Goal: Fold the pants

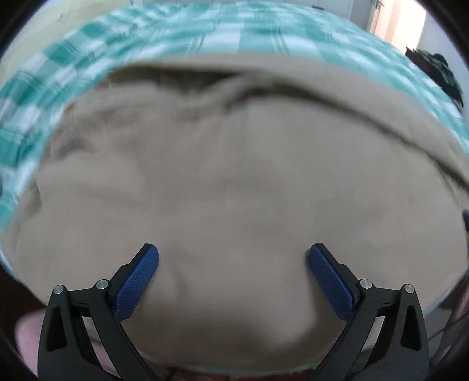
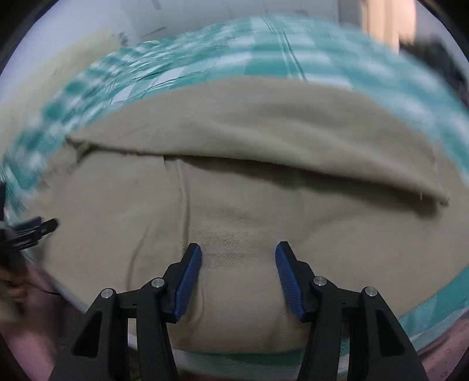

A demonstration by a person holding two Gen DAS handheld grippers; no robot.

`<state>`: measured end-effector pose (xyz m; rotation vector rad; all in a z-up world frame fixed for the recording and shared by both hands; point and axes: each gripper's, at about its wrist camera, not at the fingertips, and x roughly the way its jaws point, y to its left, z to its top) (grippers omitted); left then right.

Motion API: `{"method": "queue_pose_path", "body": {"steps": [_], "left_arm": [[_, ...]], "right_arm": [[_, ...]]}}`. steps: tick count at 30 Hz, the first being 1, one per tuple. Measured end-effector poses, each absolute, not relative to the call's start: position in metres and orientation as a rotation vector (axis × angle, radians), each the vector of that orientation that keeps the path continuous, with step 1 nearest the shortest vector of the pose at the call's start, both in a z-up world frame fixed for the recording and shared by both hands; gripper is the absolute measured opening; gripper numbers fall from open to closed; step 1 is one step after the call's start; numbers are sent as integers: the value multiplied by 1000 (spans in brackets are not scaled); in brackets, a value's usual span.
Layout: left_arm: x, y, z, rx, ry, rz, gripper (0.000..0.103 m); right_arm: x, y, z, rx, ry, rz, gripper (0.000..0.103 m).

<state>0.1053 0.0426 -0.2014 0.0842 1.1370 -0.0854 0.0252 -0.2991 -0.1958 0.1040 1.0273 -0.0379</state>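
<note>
Beige pants lie spread on a teal-and-white checked sheet. My left gripper hangs just above the near part of the cloth, blue pads far apart, nothing gripped. In the right wrist view the pants show a folded layer lying over the far part, and a seam runs toward me. My right gripper stands open over a soft bulge of the fabric near the fold's edge, and the pads do not press on it. The left gripper's tip shows at the left edge of that view.
The checked sheet runs beyond the pants to a pale wall. A dark heap sits off the bed's right side near a lit doorway. A person's hand is at the lower left. Both views are blurred.
</note>
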Motion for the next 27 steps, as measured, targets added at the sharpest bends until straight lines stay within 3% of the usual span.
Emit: {"method": "queue_pose_path", "body": {"steps": [27], "left_arm": [[102,48,-206,79,1088,-67,102]], "right_arm": [[14,-286,-195,3,1009,-85,55]]}}
